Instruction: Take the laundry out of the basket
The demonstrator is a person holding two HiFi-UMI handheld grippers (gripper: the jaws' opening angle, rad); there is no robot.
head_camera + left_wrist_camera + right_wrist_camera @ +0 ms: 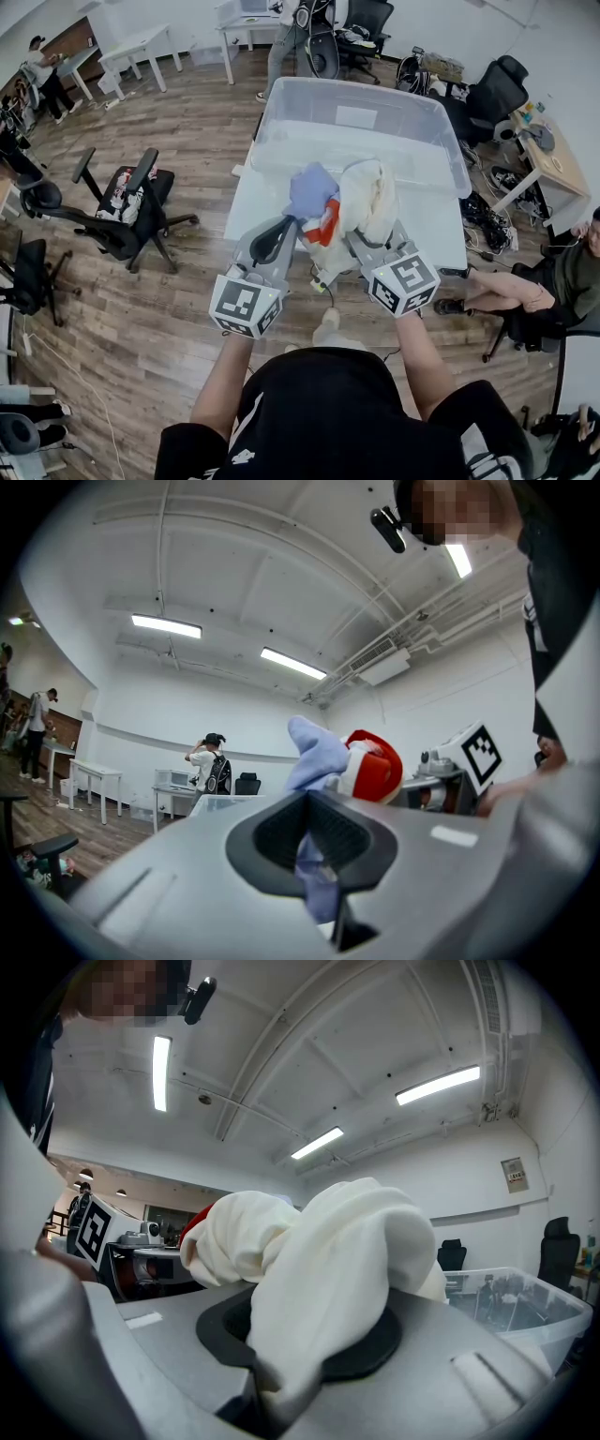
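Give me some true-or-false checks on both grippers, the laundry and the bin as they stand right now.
1. The left gripper is shut on a lavender cloth. True.
2. The right gripper is open and empty. False: it is shut on a white cloth.
3. A red-and-white piece shows between the two cloths. True.
4. The clear bin stands on the floor. False: it stands on the white table.
5. Both cloths lie flat on the table. False: they are held up in the jaws, in front of the bin.
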